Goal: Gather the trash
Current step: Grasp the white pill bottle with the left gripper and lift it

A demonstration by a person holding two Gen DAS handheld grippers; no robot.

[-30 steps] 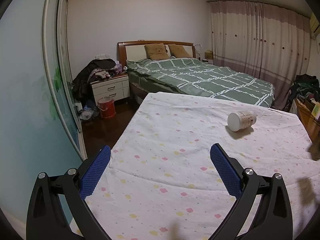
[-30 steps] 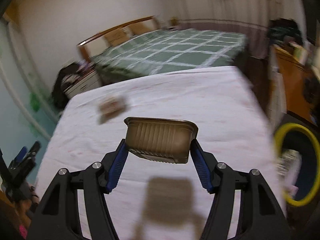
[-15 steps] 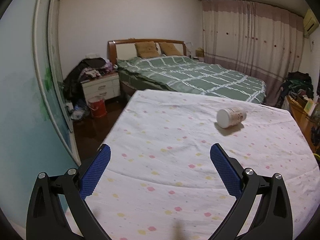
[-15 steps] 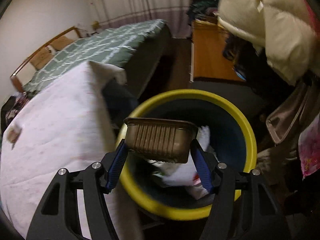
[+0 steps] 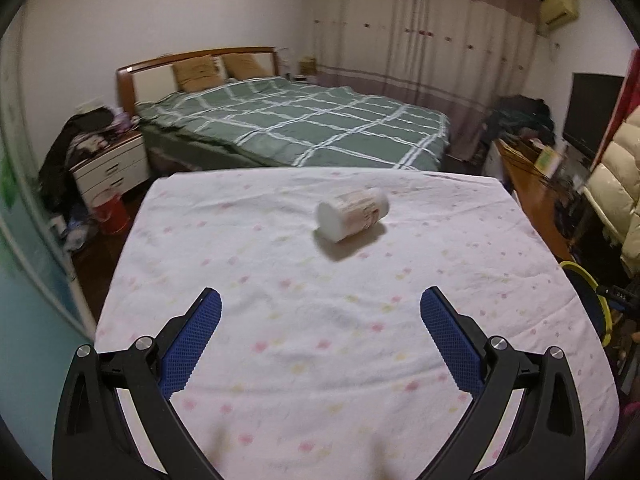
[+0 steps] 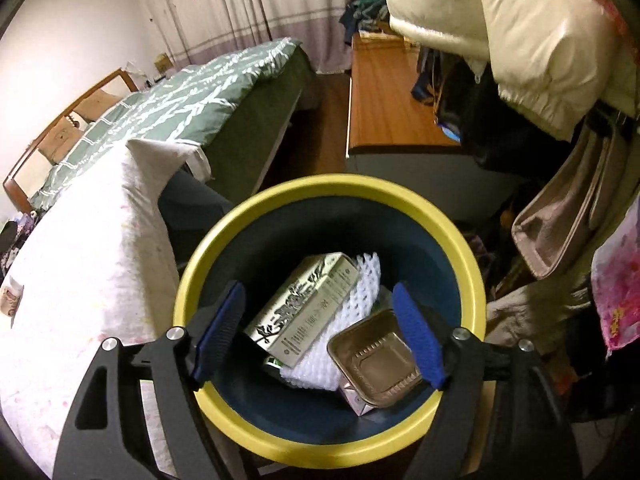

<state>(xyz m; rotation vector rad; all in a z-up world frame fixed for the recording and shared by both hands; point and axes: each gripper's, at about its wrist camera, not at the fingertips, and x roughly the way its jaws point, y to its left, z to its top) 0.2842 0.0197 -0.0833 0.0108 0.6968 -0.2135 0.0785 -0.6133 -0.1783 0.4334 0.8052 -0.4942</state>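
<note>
— Trash bin (image 6: 256,216), yellow rim, dark blue inside — the foil tray (image 6: 374,364) lies in it, on white foam netting (image 6: 366,280) beside a printed carton (image 6: 304,310).

— And the right gripper (image 6: 320,336)?

— Over the bin, jaws spread, holding nothing.

— The left one?

— Left gripper (image 5: 320,336) hangs above the flowered sheet (image 5: 248,248), jaws wide apart, nothing between them. A paper cup (image 5: 354,216) lies on its side well ahead of it, near the sheet's far edge.

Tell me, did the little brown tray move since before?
Yes. The brown tray dropped out of the right gripper and lies inside the yellow-rimmed bin.
</note>
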